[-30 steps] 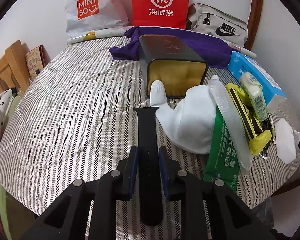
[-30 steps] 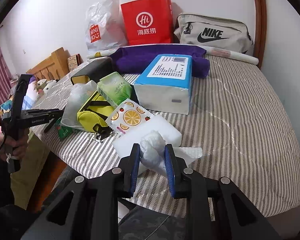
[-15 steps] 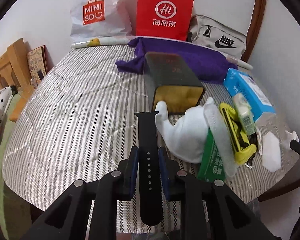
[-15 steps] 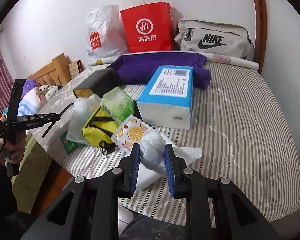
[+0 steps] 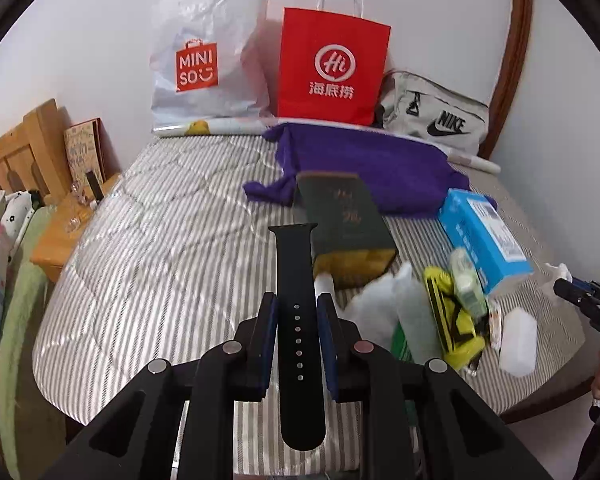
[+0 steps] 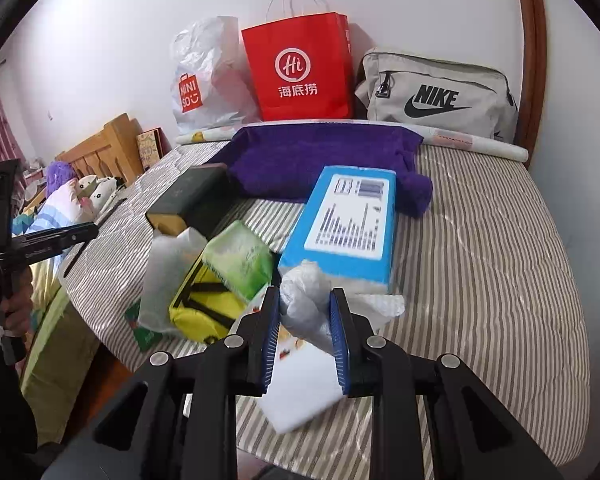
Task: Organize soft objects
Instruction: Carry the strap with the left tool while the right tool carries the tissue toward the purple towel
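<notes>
Left wrist: our left gripper (image 5: 297, 312) clamps a black watch strap (image 5: 298, 304), lifted above the striped bed (image 5: 160, 264).

Right wrist: our right gripper (image 6: 305, 312) pinches a crumpled white bag (image 6: 306, 300) over the clutter; we should grip gently and place separately.

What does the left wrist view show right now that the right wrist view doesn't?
Only the left wrist view shows the left tool shut on the black watch strap, which lies along its fingers.

Only the right wrist view shows the right tool shut on the crumpled white plastic wad.

Both show the red Hi bag, the purple towel, the blue tissue pack and the Nike bag on the striped bed.
</notes>
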Demonstrator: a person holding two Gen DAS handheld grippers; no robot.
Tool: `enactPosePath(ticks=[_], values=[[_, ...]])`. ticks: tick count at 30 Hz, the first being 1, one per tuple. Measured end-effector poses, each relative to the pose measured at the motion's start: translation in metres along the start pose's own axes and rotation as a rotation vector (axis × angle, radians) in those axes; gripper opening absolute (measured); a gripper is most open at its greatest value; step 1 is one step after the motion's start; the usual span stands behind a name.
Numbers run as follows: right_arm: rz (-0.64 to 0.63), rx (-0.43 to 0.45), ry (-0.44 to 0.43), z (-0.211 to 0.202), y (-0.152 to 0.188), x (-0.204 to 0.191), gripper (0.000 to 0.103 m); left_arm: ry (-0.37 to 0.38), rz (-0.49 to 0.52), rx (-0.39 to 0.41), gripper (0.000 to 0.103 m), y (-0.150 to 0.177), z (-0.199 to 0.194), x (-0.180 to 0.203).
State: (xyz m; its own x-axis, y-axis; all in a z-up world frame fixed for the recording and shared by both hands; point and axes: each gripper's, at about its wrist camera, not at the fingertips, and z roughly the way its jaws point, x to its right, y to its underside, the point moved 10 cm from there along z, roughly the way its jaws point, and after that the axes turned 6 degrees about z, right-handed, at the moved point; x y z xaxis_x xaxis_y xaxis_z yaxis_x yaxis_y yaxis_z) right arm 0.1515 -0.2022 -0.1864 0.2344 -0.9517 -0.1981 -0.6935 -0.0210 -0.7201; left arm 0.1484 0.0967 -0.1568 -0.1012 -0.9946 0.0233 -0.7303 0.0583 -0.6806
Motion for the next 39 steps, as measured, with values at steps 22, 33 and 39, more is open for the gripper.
enactPosePath(ticks=[22, 33, 39], values=[[-0.051, 0.009, 0.003, 0.063, -0.125, 0.007, 0.025, 0.057, 0.002, -0.012, 0.02, -0.109, 0.06, 0.01], [-0.018, -0.031, -0.002, 0.127, -0.182, 0.026, 0.025, 0.072, 0.053, -0.054, 0.02, -0.164, 0.129, 0.017], [-0.005, -0.097, 0.015, 0.169, -0.19, 0.038, 0.025, 0.101, 0.032, -0.1, 0.02, -0.177, 0.173, 0.017]])
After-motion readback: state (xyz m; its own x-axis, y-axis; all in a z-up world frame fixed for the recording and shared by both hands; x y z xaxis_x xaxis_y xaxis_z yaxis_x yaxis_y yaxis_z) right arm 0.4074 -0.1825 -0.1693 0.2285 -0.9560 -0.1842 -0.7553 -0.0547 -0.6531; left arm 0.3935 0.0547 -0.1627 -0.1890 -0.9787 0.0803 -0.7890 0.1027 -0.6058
